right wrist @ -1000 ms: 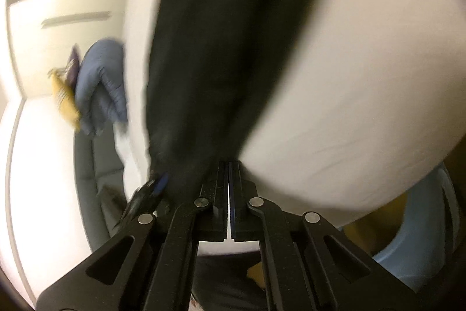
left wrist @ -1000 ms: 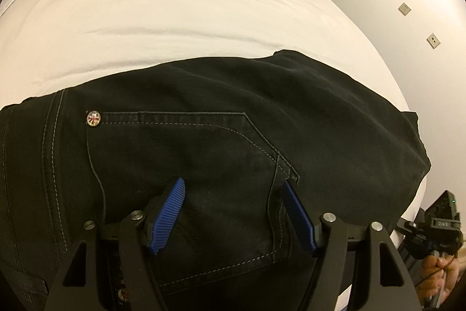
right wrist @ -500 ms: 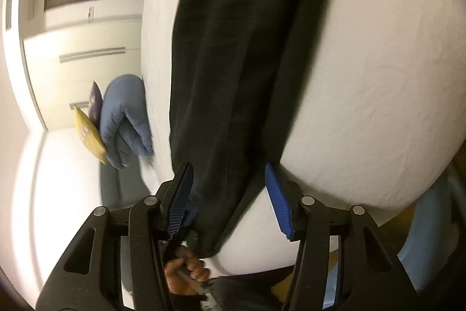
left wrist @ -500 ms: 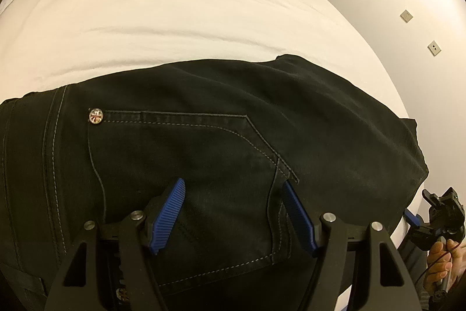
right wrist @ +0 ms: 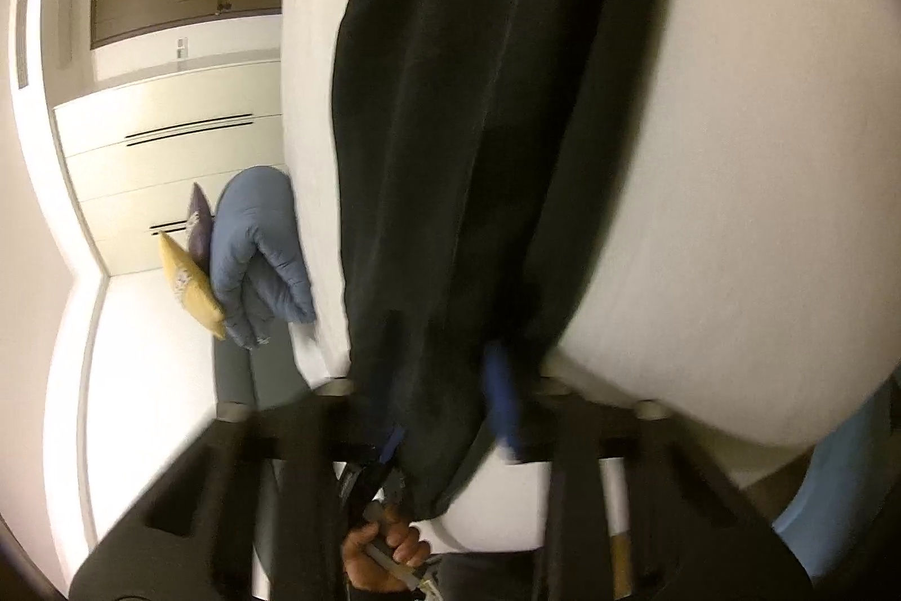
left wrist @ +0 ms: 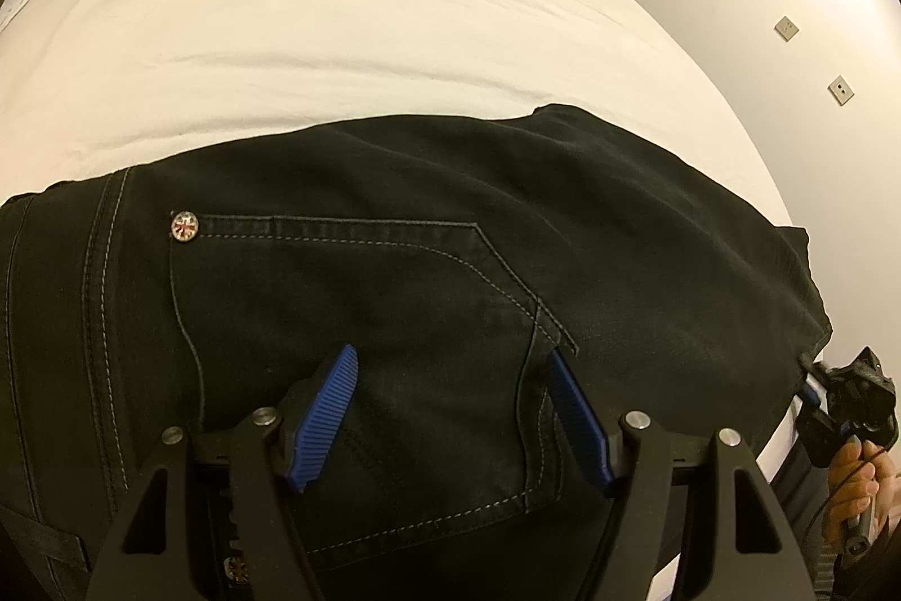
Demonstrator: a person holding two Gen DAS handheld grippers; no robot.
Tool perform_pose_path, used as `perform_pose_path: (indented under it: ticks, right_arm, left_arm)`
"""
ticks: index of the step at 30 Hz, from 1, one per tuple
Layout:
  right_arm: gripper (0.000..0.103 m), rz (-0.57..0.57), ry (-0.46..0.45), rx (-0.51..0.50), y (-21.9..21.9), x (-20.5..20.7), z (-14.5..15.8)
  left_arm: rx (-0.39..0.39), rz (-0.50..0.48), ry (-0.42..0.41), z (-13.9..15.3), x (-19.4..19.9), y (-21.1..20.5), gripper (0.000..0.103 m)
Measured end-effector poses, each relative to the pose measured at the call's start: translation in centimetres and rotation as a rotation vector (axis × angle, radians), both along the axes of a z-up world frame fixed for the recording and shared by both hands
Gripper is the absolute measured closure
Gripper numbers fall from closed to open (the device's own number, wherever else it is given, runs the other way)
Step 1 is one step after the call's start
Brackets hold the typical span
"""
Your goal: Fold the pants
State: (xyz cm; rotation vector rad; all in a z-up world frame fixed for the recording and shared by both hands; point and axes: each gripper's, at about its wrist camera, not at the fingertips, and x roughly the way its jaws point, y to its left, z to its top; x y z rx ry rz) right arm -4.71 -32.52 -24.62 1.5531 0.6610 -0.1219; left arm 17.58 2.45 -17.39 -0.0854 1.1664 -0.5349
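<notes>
Your right tool (right wrist: 450, 409) has just been closing on the pants (right wrist: 478, 150) hem. Left tool (left wrist: 450, 409) hovers open over the pocket, holding nothing. Next, carry the hem toward the waist.

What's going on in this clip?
A person with two handheld grippers is working on black pants spread on a white bed. The left gripper hovers open above the back pocket. The right gripper has just been closing its jaws at the leg end, with fabric between them; that view is blurred.
</notes>
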Motion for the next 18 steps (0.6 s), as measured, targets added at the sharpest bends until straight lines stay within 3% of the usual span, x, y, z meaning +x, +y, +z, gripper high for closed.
perform_pose_path:
  ticks: [1, 8, 11, 14, 18]
  right_arm:
    - [0.101, -0.007, 0.009, 0.003, -0.2, -0.1, -0.3]
    - [0.102, 0.001, 0.055, -0.074, -0.2, -2.1, 1.2]
    - [0.102, -0.009, 0.08, -0.05, -0.3, -2.1, -0.4]
    - [0.102, 0.027, 0.042, -0.038, -0.4, -1.3, -1.1]
    - [0.091, 0.056, 0.061, -0.058, -1.4, -2.1, 0.3]
  left_arm:
    - [0.0, 0.0, 0.0, 0.0, 0.0, 0.0, 0.032]
    - [0.021, -0.022, -0.002, 0.1, 0.1, -0.4, 0.032]
    - [0.03, -0.028, -0.002, 0.1, 0.2, -0.8, 0.032]
    - [0.02, -0.021, -0.001, 0.0, 0.2, -0.8, 0.032]
    - [0.023, -0.022, -0.004, 0.0, 0.2, -0.6, 0.032]
